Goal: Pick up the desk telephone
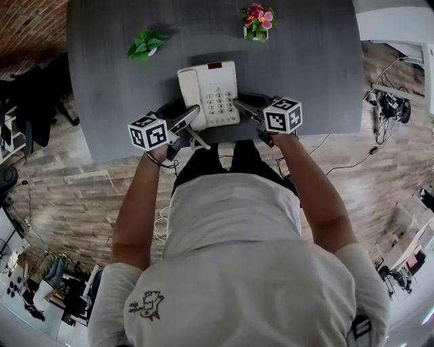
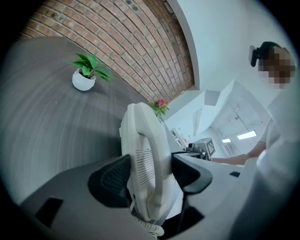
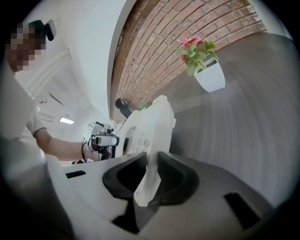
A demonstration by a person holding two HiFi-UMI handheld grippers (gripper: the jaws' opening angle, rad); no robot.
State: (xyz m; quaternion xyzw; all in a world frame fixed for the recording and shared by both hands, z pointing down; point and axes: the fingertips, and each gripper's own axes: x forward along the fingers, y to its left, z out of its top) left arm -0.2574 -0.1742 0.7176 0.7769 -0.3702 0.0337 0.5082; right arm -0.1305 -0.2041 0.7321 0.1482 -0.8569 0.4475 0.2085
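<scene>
White pot [image 2: 83,80] holds a green plant [image 2: 92,64]; a second pot [image 3: 211,78] holds pink flowers [image 3: 190,43]. My left gripper [image 1: 192,116] and right gripper [image 1: 242,107], tilted downward, clamp the desk telephone [image 1: 211,91].

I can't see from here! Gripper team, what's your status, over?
Left gripper shut on telephone, handset side. Right gripper shut on its other edge. Leafy plant and flower pot stand behind, nothing blocking.

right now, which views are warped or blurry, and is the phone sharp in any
Head view: bent at the edges, but the phone and table are sharp and evenly lit. Left gripper view: strong fisheye, dark corners; the phone's near end is soft, the green plant clearer. Right gripper view: same fisheye; the phone's edge between the jaws is blurred, the flower pot crisp.
</scene>
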